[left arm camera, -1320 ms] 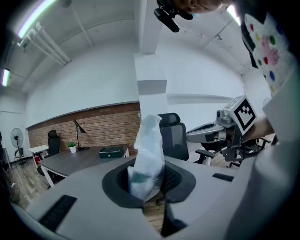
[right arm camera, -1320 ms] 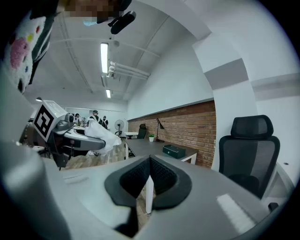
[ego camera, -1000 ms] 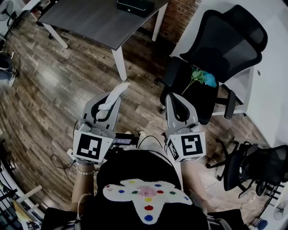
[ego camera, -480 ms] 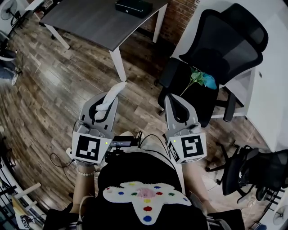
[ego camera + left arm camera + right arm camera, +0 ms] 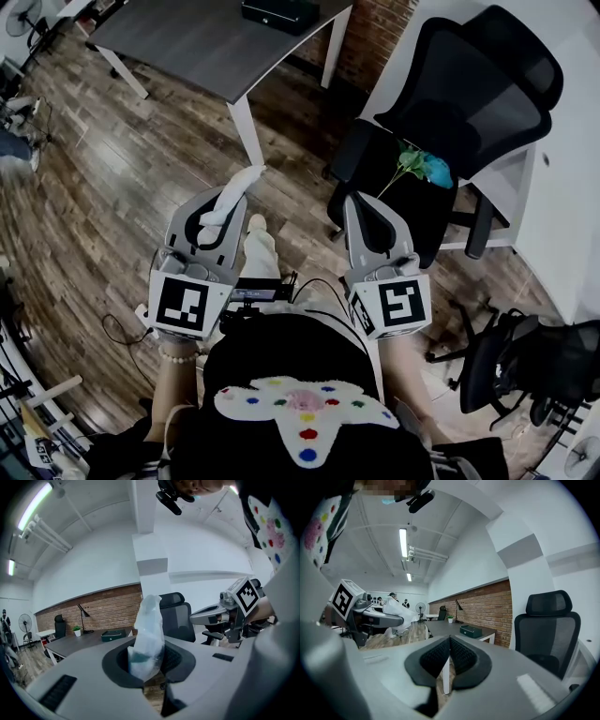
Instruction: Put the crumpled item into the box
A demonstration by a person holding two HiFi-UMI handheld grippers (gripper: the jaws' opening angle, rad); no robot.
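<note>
So the left gripper (image 5: 217, 214) is pinching a crumpled white plastic wad (image 5: 234, 190). In its own view the jaws are clamped on the lower half, and the rest pokes up and forward past the tips, long axis roughly along the way the gripper points. The right gripper (image 5: 370, 217) has its jaws pressed together on nothing (just along for the ride, I'd guess).

The target, a dark rectangular box (image 5: 281, 11), sits near the right edge of the grey desk (image 5: 187, 47). That's well ahead of both grippers, a bit right of the left one's line. The left is the nearer one and already has the wad, so the carry is basically straight forward. I can't tell whether the box is open or what's in it.
</note>
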